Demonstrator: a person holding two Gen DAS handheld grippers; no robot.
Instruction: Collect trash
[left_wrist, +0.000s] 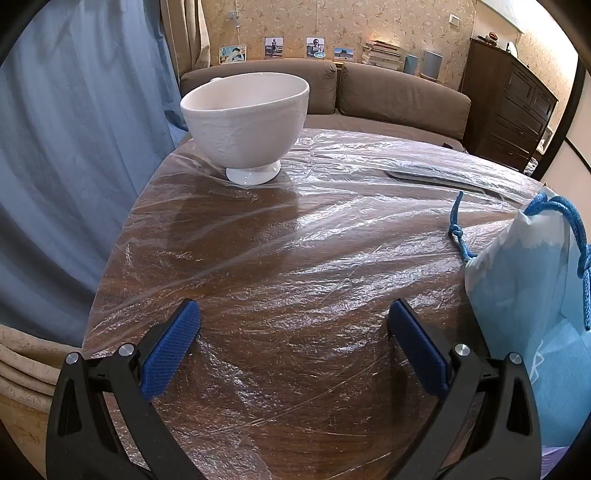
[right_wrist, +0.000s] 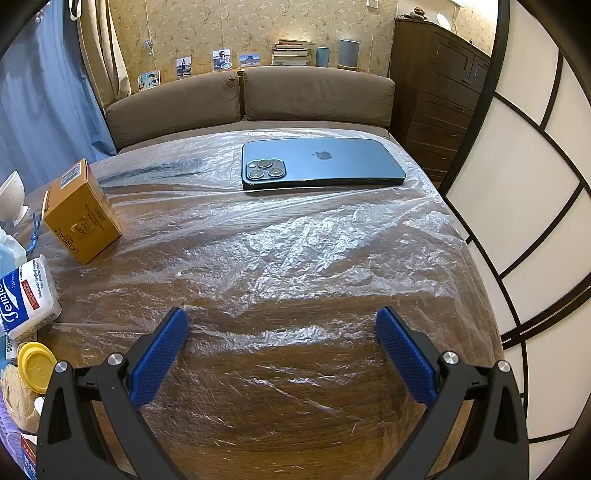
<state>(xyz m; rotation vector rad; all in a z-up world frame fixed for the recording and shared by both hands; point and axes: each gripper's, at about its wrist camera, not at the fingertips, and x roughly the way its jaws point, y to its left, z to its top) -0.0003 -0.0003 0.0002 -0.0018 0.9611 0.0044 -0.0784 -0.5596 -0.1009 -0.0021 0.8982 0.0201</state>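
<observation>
Nearest in the left wrist view, the left gripper (left_wrist: 293, 321) hangs over the table (left_wrist: 295, 369) with its jaws spread wide and nothing between them; the wood under it, covered by a crinkled plastic sheet (left_wrist: 314, 229), lies bare; just right of the right finger stands a pale blue bag (left_wrist: 524, 273) with a blue cord (left_wrist: 460, 230) trailing onto the sheet. Farther on, a white bowl (left_wrist: 245, 118) sits on its foot near the table's far left edge, with open surface between it and the fingers; a blue curtain (left_wrist: 74, 166) hangs past that edge, and a brown sofa (left_wrist: 399, 96) runs behind.

The right gripper (right_wrist: 282, 326) is likewise released, jaws wide and empty, above bare sheeted wood; the table's right edge curves close beside its right finger. At the left edge of that view lies the trash: a yellow lid (right_wrist: 37, 365), a tissue pack (right_wrist: 27, 299) and some crumpled stuff, perhaps paper, too distorted to name. Beyond them a yellow box (right_wrist: 81, 212) sits tilted on the sheet; a wide clear stretch separates it from the phone (right_wrist: 321, 164), which lies face down near the far edge.
</observation>
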